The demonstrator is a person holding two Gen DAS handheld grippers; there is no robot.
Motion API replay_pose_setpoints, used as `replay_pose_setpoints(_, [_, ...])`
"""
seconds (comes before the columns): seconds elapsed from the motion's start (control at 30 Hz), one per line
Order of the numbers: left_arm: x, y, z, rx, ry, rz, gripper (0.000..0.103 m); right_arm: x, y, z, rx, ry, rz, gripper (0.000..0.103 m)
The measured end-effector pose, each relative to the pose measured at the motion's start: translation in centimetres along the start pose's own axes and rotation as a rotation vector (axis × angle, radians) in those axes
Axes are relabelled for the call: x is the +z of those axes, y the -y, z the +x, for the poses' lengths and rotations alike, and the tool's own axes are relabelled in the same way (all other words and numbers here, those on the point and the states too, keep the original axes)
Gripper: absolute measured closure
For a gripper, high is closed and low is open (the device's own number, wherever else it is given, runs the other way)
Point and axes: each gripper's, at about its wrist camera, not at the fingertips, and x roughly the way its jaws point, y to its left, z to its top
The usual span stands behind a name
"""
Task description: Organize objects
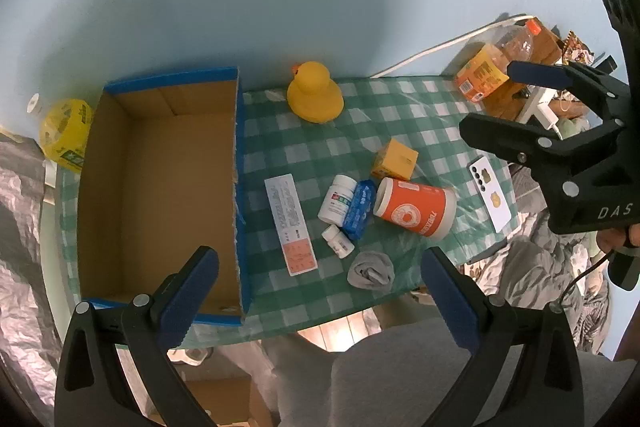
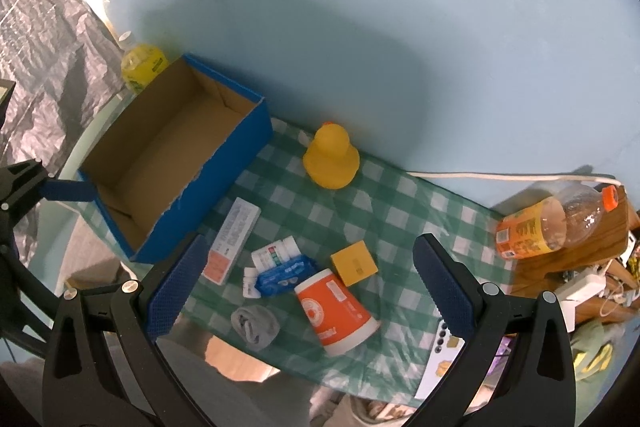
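Two grippers, left [image 1: 320, 291] and right [image 2: 308, 287], are waiting with fingers wide apart, holding nothing. The box [image 1: 160, 187] is sitting empty on the left. The cup [image 2: 336, 307] is lying near; grabbing its middle should be easiest.

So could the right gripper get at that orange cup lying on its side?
Probably yes. The right gripper is open and empty above the table, and the orange cup lies uncovered, with only the blue packet close by.

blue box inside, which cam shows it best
Left wrist view: it looks almost straight down into the blue box, showing its bare cardboard floor. The right wrist view sees the box obliquely, its near wall hiding part of the floor.
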Motion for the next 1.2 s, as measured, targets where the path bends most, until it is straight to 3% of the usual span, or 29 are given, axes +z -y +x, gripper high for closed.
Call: replay_pose_setpoints(1.2, [-0.1, 0.2, 1.4, -0.006, -0.042, -0.002, 0.001, -0.4, 0.3, 0.5, -0.012, -0.030, 0.028, 0.001])
